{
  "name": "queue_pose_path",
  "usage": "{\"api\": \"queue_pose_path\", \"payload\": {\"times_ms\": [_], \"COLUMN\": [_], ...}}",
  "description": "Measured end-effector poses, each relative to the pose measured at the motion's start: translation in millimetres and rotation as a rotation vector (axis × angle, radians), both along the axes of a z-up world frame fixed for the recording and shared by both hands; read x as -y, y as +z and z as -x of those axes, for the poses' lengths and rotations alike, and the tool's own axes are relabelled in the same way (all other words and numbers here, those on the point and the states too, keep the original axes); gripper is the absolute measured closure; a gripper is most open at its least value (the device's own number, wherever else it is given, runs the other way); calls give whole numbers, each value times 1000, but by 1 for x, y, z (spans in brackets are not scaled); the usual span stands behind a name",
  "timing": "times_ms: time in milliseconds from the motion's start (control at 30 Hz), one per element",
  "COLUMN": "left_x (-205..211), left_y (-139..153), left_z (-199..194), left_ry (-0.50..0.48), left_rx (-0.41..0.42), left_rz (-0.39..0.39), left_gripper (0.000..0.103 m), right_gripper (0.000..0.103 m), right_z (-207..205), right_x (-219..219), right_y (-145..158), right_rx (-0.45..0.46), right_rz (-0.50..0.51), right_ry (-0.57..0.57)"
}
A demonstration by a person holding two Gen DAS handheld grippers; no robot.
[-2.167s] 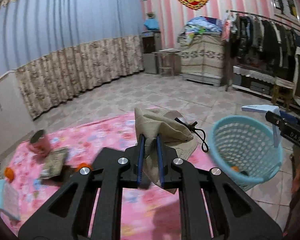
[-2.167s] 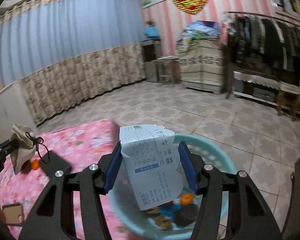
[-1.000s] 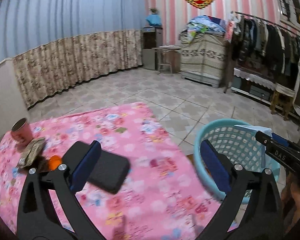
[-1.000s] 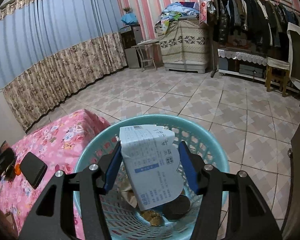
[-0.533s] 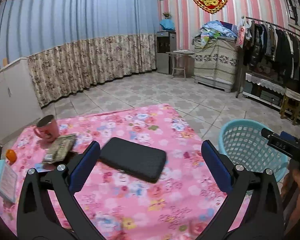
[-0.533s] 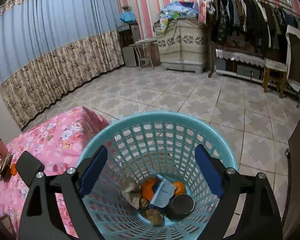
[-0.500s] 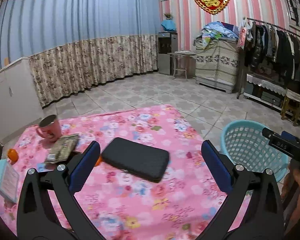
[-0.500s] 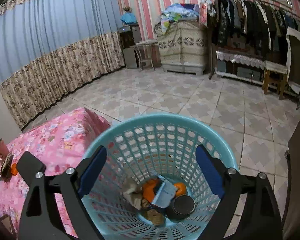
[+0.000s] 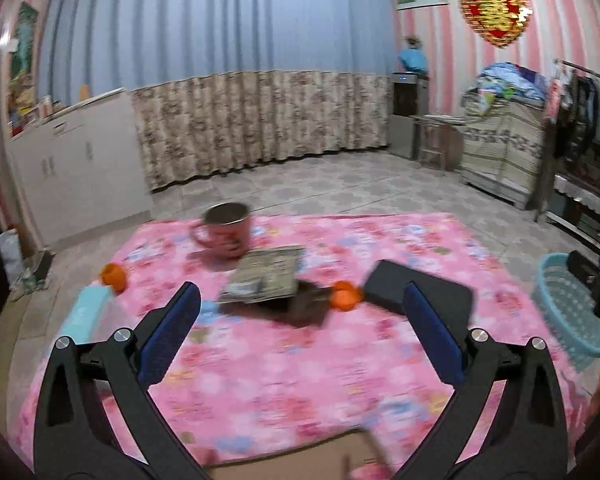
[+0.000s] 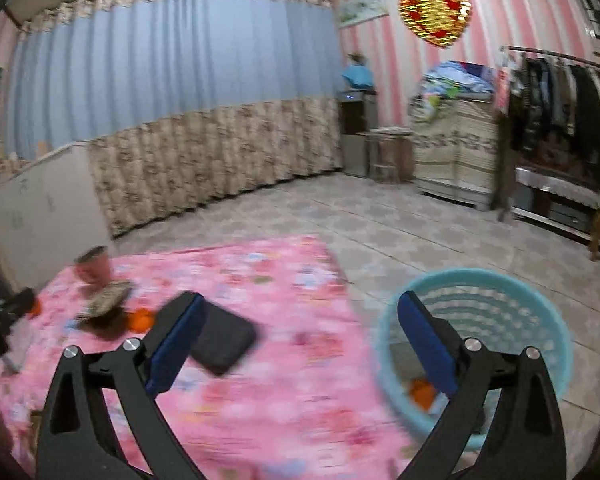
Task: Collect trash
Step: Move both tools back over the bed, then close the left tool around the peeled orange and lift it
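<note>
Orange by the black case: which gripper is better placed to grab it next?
Probably left. The left gripper is open, facing the orange between its fingers. The right gripper, also open, sits nearer the basket.

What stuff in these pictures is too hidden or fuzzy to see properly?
- Basket contents, right wrist view: only something orange shows; the right tongs and the rim hide the rest.
- Basket, left wrist view: cut off by the right edge, inside unseen.
- Packet print, left wrist view: blurred.
- Dark patch under the packet: blurred.
- Blue thing, left wrist view: blurred.
- Brown thing, bottom edge: blurred, cut off.
</note>
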State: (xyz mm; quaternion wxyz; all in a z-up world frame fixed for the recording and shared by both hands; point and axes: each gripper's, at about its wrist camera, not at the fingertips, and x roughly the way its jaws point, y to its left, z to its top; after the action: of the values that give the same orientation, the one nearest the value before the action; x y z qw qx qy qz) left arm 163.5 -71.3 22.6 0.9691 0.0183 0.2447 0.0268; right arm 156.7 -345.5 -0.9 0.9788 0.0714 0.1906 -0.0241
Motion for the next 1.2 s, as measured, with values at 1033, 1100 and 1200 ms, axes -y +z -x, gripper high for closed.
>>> {"api": "queue_pose_path", "payload": {"times_ms": [1033,1100,1200], "left_x": [-310,-319,-325], "left_y": [-21,-29,-40], "left_z": [-85,-95,-106], "left_ry": [258,241,218], "left_rx": [-143,-150,-165], "left_rz": [44,58,44], "left_gripper": [5,5,6], "right_gripper": [8,8,8], "right_z": [-64,-67,-71], "right_x": [-131,-134,-135], "right_y": [-38,-41,-44], "right_rx": [-109,-117,-132], "right_rz": [122,140,144], "right_ry": [160,158,154]}}
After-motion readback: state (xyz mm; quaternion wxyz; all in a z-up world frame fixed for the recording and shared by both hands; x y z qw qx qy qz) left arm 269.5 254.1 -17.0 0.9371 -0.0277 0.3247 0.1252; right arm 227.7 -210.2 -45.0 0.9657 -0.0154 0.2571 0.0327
